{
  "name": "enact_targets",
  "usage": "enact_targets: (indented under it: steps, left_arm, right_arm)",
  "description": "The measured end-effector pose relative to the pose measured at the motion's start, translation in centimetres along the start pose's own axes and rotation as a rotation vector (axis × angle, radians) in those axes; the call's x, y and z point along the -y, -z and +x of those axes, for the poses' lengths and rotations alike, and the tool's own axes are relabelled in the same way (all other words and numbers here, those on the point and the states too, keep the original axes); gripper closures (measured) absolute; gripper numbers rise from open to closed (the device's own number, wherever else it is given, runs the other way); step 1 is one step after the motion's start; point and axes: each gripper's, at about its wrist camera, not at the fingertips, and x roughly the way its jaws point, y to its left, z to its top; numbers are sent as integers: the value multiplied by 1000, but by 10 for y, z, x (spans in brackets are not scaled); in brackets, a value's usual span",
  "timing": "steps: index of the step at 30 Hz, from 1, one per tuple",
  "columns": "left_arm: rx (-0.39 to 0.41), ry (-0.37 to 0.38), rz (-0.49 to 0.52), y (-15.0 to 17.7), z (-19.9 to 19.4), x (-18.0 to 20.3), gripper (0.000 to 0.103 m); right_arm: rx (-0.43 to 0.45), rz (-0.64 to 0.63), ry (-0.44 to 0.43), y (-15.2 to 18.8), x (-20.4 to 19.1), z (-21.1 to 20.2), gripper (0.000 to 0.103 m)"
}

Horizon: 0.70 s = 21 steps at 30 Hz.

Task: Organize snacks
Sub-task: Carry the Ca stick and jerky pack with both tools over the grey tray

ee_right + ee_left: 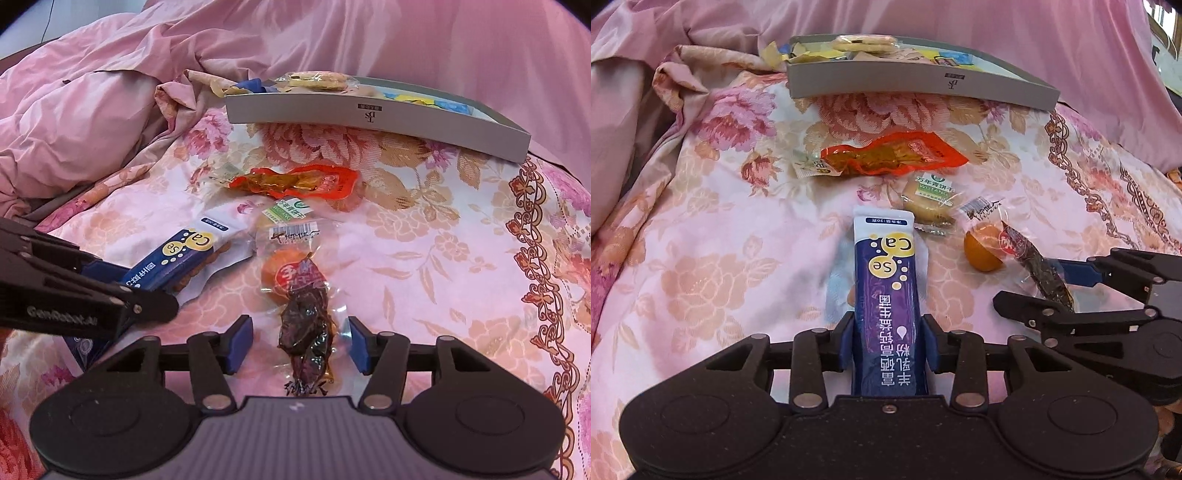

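My left gripper (889,339) is shut on a purple-and-white stick packet (889,295) that points toward the grey box (923,79); the packet also shows in the right wrist view (177,264). My right gripper (301,345) is open, its blue pads on either side of a dark dried-meat packet (306,332), not touching it. An orange round snack (275,271), a green-label biscuit (288,212) and a red sauce packet (295,182) lie on the floral bedspread between the grippers and the box.
The grey box (369,114) at the back holds several snacks, with a biscuit pack (317,81) on top. Bunched pink bedding (92,122) rises to the left and behind. The left gripper (92,299) reaches in from the left.
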Motion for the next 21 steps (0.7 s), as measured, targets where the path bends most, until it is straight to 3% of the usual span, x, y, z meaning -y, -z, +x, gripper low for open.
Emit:
enact_targets:
  steps: [3, 11, 21]
  left_arm:
    - [5, -9, 19, 0, 1, 2, 63]
    - [-2, -1, 15, 1, -3, 4, 69]
    - [21, 31, -3, 11, -20, 18, 70]
  right_arm:
    - [3, 6, 17, 3, -2, -2, 52]
    - [21, 9, 64, 8, -10, -10, 52]
    - [67, -164, 148, 16, -31, -32, 52]
